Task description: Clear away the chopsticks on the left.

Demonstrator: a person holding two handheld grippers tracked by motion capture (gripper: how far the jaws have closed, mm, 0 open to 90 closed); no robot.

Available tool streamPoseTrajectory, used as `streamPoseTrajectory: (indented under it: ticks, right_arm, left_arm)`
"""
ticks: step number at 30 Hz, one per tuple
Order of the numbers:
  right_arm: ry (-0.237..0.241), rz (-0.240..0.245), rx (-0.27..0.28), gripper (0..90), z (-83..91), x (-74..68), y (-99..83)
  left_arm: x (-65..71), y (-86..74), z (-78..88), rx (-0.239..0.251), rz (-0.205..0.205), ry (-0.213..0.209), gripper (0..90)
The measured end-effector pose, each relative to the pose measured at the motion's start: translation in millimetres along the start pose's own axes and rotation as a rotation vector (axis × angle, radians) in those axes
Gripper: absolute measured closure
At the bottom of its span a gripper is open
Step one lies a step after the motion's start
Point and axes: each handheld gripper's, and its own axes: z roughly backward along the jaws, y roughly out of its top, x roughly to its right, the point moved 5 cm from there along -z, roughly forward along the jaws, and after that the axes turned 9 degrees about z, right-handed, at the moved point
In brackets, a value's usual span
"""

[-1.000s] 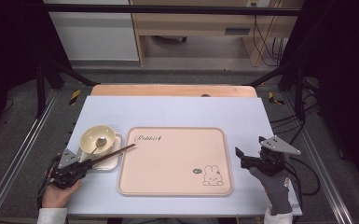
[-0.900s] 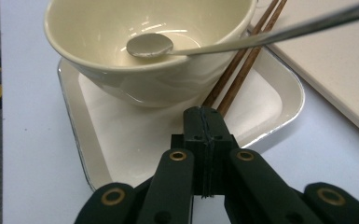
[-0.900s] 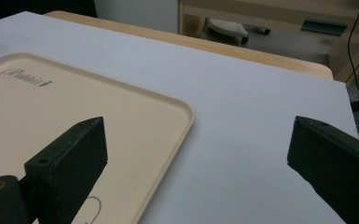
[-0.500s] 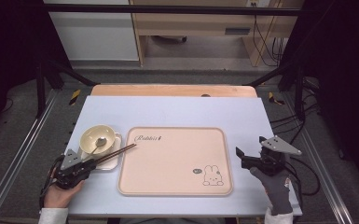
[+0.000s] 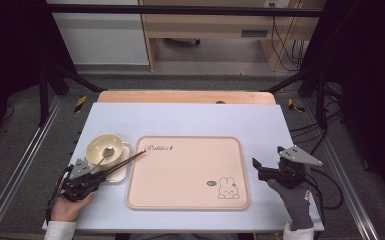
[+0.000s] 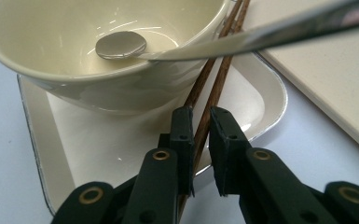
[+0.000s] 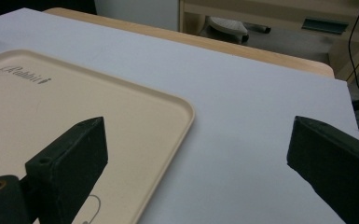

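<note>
The bench (image 5: 190,120) carries a big beige tray (image 5: 187,172) at its middle. Left of it a small square plate (image 6: 242,100) holds a cream bowl (image 5: 104,147) with a spoon (image 6: 121,45) resting inside. A pair of wooden chopsticks (image 6: 205,109) lies across the plate's edge onto the tray. The left tool (image 6: 200,133) has just been closing; its jaws are nearly together around the chopsticks, one stick between them. The right tool (image 7: 196,144) rests spread wide beside the tray's right edge.
</note>
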Motion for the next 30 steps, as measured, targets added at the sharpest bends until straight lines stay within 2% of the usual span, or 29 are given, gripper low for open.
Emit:
streamPoseTrajectory:
  ticks: [8,15,18,21,25,26,30]
  right_arm:
    - [-0.002,0.001,0.002,5.3,0.6,0.5,0.2]
    - [-0.001,0.000,0.003,5.3,0.8,0.5,0.3]
    - [0.000,0.001,0.002,5.4,0.6,0.2,0.3]
    - [0.000,0.001,0.002,5.4,0.7,0.3,0.3]
    - [0.000,-0.001,0.003,5.4,1.0,0.2,0.5]
    - [-0.001,-0.001,0.003,5.4,1.3,0.5,0.5]
    - [-0.001,-0.004,0.005,5.4,2.1,0.9,0.7]
  left_arm:
    - [8.2,2.6,-2.8,-0.002,-0.010,-0.003,82.8]
    - [14.4,5.7,-7.0,-0.002,0.000,-0.024,77.9]
    - [15.4,5.9,-8.7,-0.002,0.011,-0.020,77.5]
    - [14.5,5.4,-8.8,-0.006,0.004,-0.013,77.6]
    - [13.7,3.7,-9.0,0.000,0.015,-0.005,81.8]
    - [14.2,2.7,-8.9,-0.006,0.021,-0.020,82.4]
    - [14.9,2.4,-9.0,0.000,0.007,-0.012,84.3]
